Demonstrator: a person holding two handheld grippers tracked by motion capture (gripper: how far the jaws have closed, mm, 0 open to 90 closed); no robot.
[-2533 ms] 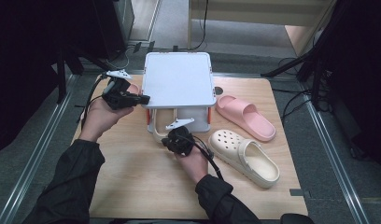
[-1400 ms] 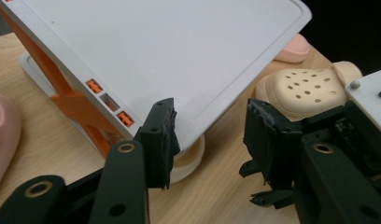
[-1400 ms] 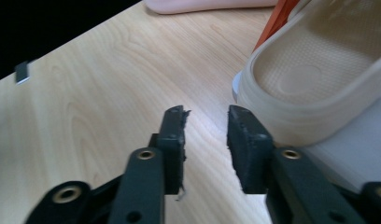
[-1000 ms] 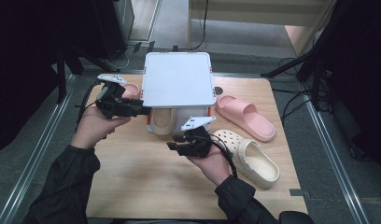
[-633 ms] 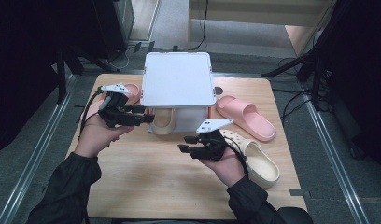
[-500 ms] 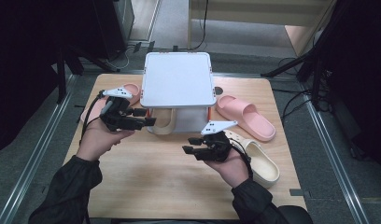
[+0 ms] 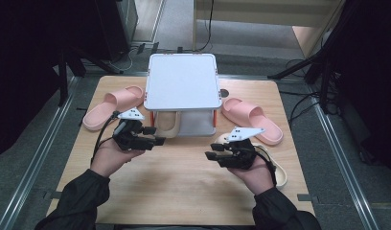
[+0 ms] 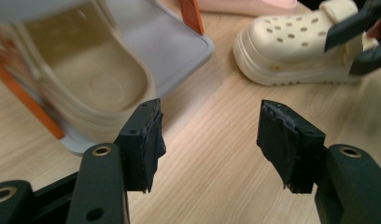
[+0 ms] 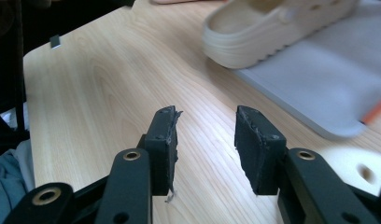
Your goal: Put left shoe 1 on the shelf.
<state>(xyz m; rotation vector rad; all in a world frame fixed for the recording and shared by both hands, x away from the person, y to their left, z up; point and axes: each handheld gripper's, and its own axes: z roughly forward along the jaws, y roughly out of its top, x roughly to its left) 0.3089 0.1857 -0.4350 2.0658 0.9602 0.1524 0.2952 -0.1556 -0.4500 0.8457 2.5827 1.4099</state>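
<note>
Pale wood grain covers the table (image 7: 184, 187), which stands on a grey floor with dark equipment at both sides. At its 12 o'clock edge stands a small two-level rack (image 7: 182, 81) with a white top shelf, orange posts and a light grey base tray. On that base tray, under the top shelf, lies a cream clog (image 7: 167, 125), its rounded end reaching out toward 9 o'clock; in the left gripper view it is a smooth, thick-soled shell with an open hollow, somewhat blurred. A second cream clog (image 7: 275, 165) lies on the table at about 4 o'clock, partly behind the person's right hand; the left gripper view shows its perforated upper, ridged sole edge and heel strap. Two pink slide sandals lie flat beside the rack, one (image 7: 112, 105) at 10 o'clock and one (image 7: 252, 120) at 2 o'clock, each with a broad band across the foot. The left gripper (image 7: 157, 140) is held just in front of the rack's 7 o'clock corner, its jaws spread wide apart and empty, pointing toward the clog on the tray without touching it. The right gripper (image 7: 210, 155) hovers over bare wood near 5 o'clock, beside the second clog, its jaws parted with a clear gap and nothing between them. Dark sleeves enter from 6 o'clock.
</note>
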